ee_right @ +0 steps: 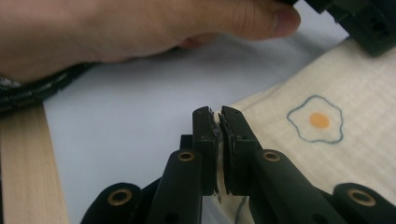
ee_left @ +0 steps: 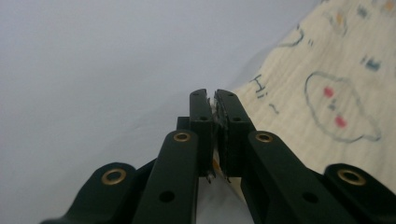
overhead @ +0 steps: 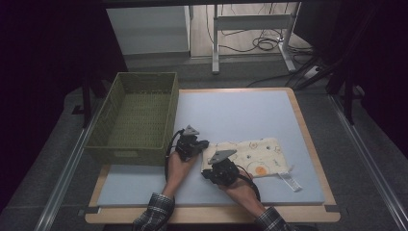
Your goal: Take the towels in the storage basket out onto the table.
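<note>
A cream cloth (overhead: 255, 154) printed with small drawings lies flat on the blue-grey mat (overhead: 231, 110). My left gripper (overhead: 206, 144) sits at the cloth's left far corner, and my right gripper (overhead: 205, 173) at its left near corner. In the left gripper view the jaws of the left gripper (ee_left: 214, 98) are shut on the edge of the cloth (ee_left: 327, 84), a sliver of fabric showing between them. In the right gripper view the right gripper (ee_right: 215, 114) is likewise shut on the edge of the cloth (ee_right: 327, 140), beside a fried-egg print (ee_right: 319, 120).
A green woven basket (overhead: 134, 118) stands at the mat's left side, close to my left hand. A white strap (overhead: 291, 182) trails from the cloth's near right corner. The table's wooden rim (overhead: 211, 214) runs along the front. The left hand (ee_right: 140, 28) crosses the right gripper view's top.
</note>
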### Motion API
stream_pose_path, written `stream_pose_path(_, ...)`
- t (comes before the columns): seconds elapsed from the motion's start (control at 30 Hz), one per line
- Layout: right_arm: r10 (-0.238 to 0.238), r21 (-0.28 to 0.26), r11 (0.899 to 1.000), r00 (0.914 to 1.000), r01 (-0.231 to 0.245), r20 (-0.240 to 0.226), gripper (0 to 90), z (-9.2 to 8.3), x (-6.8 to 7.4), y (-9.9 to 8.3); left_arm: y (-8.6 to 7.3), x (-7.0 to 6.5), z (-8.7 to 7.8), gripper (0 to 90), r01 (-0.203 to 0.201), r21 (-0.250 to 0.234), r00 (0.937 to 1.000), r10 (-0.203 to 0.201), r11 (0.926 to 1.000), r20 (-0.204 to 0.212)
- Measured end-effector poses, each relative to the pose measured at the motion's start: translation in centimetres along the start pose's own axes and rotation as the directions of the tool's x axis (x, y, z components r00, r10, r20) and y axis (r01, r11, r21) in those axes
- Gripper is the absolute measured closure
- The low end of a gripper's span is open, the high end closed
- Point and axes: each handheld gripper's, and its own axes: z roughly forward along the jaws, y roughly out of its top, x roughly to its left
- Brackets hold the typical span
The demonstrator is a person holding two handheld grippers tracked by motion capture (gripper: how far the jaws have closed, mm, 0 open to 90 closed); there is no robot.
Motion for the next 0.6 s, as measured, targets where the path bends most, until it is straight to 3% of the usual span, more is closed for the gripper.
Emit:
stream_pose_path(0.17,-0.013,-0.038,0.999,0.9999,0.013,0.005,84.7,-1.3,0.0,0.5,0.7,-0.9,-0.3,85.9,-0.05,-0.015,0.9979,0.049,0.9986,-0.043)
stream_pose_path(0.43,0.039,-0.089,0.995,0.9981,-0.035,0.047,84.6,-4.4,-1.8,-1.3,3.3,-3.2,0.7,85.8,-0.129,-0.048,0.9911,0.127,0.9905,-0.04)
stream_pose_path(0.6,0.065,-0.114,0.992,0.995,-0.056,0.076,84.7,-6.2,-2.9,-2.4,4.2,-4.3,1.8,85.7,-0.149,-0.065,0.9886,0.148,0.9867,-0.027)
